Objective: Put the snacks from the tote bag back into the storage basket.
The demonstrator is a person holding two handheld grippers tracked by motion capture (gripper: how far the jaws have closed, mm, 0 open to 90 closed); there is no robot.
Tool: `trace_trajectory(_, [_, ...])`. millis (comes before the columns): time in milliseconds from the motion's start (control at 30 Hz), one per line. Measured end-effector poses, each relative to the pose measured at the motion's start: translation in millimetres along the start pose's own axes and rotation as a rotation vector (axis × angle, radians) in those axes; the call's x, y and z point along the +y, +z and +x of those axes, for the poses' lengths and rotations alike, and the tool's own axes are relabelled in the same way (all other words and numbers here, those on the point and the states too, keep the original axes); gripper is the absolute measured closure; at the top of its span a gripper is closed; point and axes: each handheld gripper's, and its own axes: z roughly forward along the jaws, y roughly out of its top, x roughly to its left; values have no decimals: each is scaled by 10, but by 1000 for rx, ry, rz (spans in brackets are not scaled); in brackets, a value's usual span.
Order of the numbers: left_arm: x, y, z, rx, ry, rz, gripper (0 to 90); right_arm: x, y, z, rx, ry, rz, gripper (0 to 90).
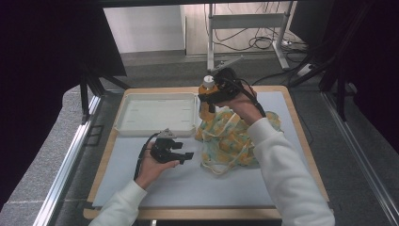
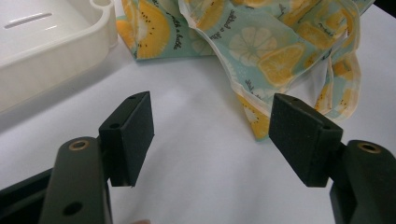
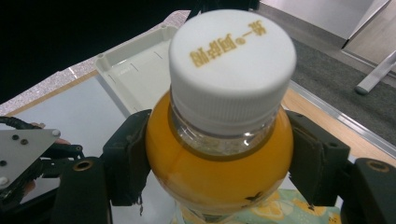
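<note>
Here the right gripper (image 3: 219, 161) is gripping the shoulder of an orange juice bottle (image 3: 219, 163) just under its white cap (image 3: 232, 65), its pads pressing on both sides, and the bottle is standing upright, half inside the lemon-print cloth bag (image 1: 230, 136) near the white plastic tray (image 1: 155, 113). To my judgement it is lifting the bottle out, so it should be pulling straight up and keeping the bottle vertical. The left gripper (image 2: 212, 140), jaws wide apart and empty, is waiting over the white table mat (image 2: 196, 154); it could be pinning the bag's edge so the cloth is not rising too.
</note>
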Motion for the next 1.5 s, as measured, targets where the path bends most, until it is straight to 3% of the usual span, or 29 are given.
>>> trace_trajectory(933, [-7, -5, 10, 9, 21, 15, 308, 70, 480, -48, -11, 19, 29, 300])
trace_trajectory(1500, [-6, -14, 6, 3, 17, 13, 304, 73, 873, 71, 28, 23, 62, 300])
